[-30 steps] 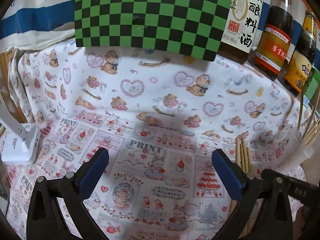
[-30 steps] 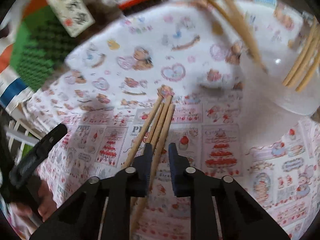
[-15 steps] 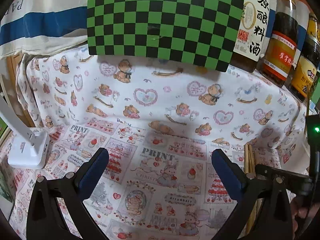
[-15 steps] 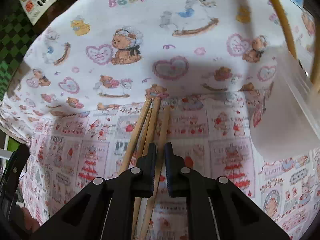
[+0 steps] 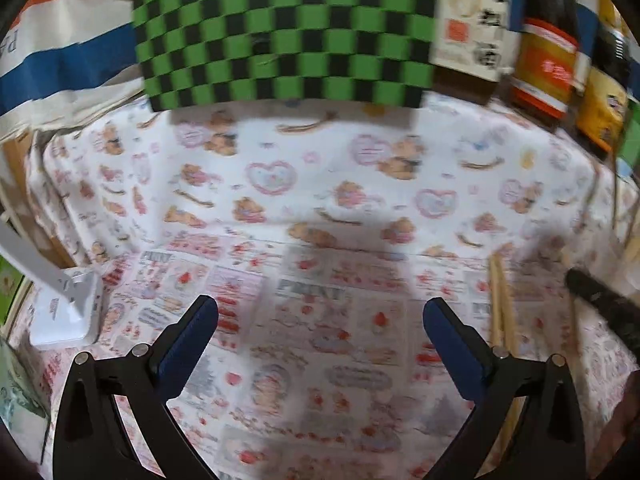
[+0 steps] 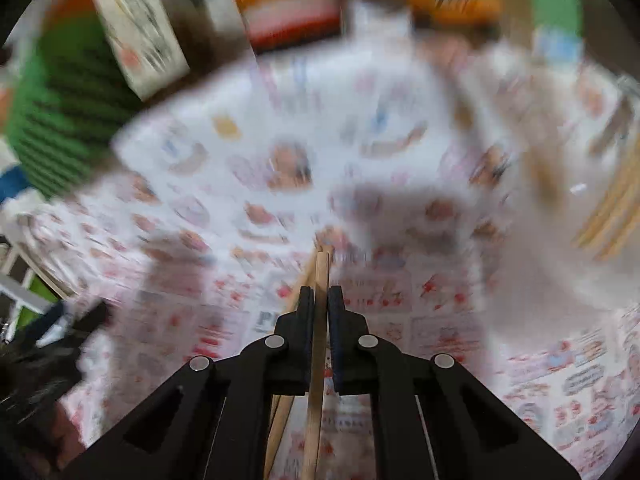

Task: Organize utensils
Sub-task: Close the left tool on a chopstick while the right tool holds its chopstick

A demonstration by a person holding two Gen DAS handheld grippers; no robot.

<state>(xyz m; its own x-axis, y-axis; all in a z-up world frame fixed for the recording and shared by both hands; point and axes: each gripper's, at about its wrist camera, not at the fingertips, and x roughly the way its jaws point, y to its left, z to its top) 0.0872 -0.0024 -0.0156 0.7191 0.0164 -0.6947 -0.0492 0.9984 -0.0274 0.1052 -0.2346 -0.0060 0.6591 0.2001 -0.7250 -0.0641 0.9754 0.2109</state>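
Observation:
My right gripper (image 6: 319,300) is shut on a wooden chopstick (image 6: 320,276) and holds it lifted off the patterned tablecloth; the view is motion-blurred. Other chopsticks (image 6: 286,404) lie on the cloth just below and left of it. A clear cup (image 6: 560,240) holding several chopsticks (image 6: 616,208) stands at the right. My left gripper (image 5: 320,320) is open and empty over the cloth. In the left wrist view the loose chopsticks (image 5: 502,304) lie to its right, next to the right gripper's black body (image 5: 604,304).
A green-black checkered board (image 5: 280,28) and sauce bottles (image 5: 548,64) stand along the back. A white lamp base (image 5: 66,308) sits at the left edge. The bottles also show blurred at the top of the right wrist view (image 6: 288,4).
My right gripper closed on one chopstick and lifted it away from the others, swinging up. My left gripper drifted slightly and stayed open.

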